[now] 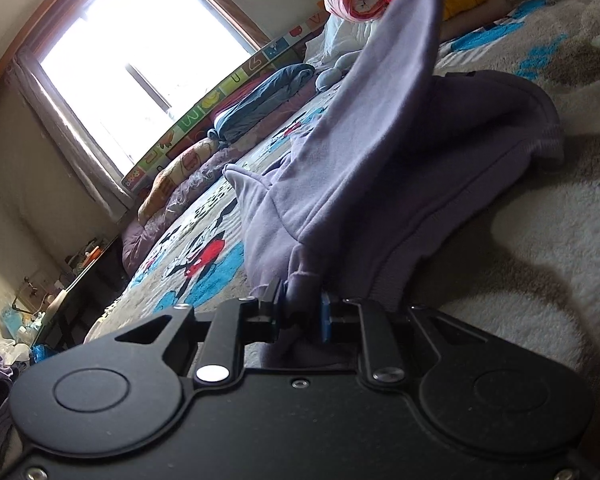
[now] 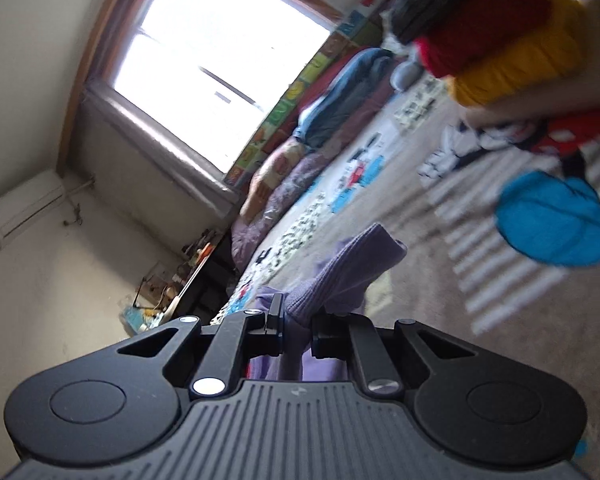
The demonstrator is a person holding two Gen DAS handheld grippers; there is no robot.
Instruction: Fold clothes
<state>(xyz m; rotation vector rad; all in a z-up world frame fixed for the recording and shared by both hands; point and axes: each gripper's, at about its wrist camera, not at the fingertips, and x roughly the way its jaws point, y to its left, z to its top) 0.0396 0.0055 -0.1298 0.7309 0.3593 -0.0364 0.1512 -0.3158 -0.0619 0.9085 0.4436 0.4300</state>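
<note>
We see one purple sweatshirt [image 1: 440,168] lying on the bed [image 1: 540,240], over its cartoon-print blanket. Our left gripper [image 1: 300,312] has its jaws clenched on a bunched fold of the sweatshirt near its hem. Our right gripper [image 2: 298,320] grips a ribbed cuff [image 2: 352,264], and one sleeve stretches up from the body. Along the window [image 1: 140,60] runs a letter-tile mat [image 1: 204,112]; its letters are too blurred to read surely.
</note>
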